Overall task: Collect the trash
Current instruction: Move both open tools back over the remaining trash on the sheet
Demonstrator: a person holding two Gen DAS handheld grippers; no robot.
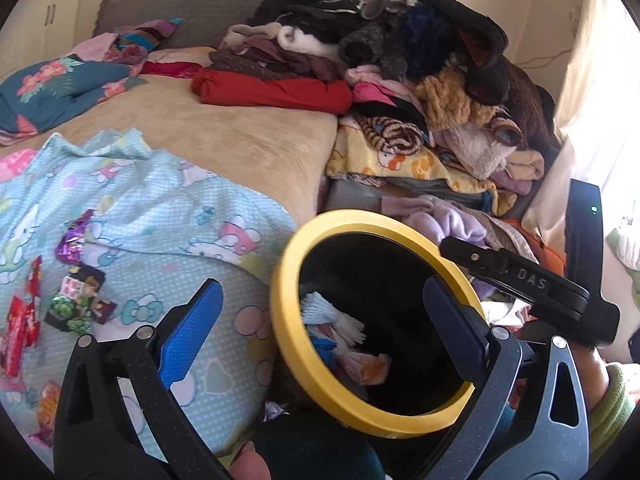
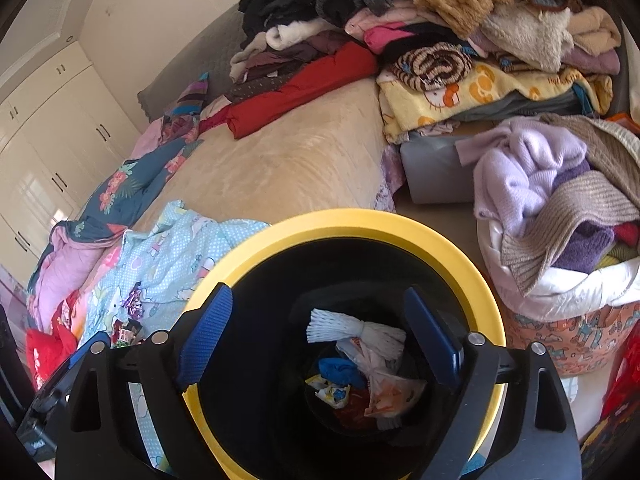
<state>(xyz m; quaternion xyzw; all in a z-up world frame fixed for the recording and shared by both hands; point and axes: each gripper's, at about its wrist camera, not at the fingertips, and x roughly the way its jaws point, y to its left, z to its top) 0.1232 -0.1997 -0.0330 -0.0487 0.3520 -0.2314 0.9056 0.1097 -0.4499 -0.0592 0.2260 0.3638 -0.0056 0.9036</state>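
Note:
A black bin with a yellow rim (image 1: 285,320) (image 2: 348,224) stands beside the bed. It holds a white foam net (image 1: 340,318) (image 2: 352,330), a blue scrap (image 2: 340,370) and an orange-white wrapper (image 2: 394,396). My left gripper (image 1: 322,286) is open and empty, with one finger over the sheet and the other over the bin's mouth. My right gripper (image 2: 318,292) hangs open above the bin's mouth with nothing between its pads. Several candy wrappers lie on the light-blue cartoon sheet: a red one (image 1: 20,328), a purple one (image 1: 72,240) and a green-black pack (image 1: 76,300).
A large pile of clothes (image 1: 420,80) covers the far side of the beige bed (image 1: 240,132). A fabric basket of knitwear (image 2: 560,300) stands to the right of the bin. White wardrobes (image 2: 48,128) line the left wall. A green sleeve (image 1: 612,400) shows at lower right.

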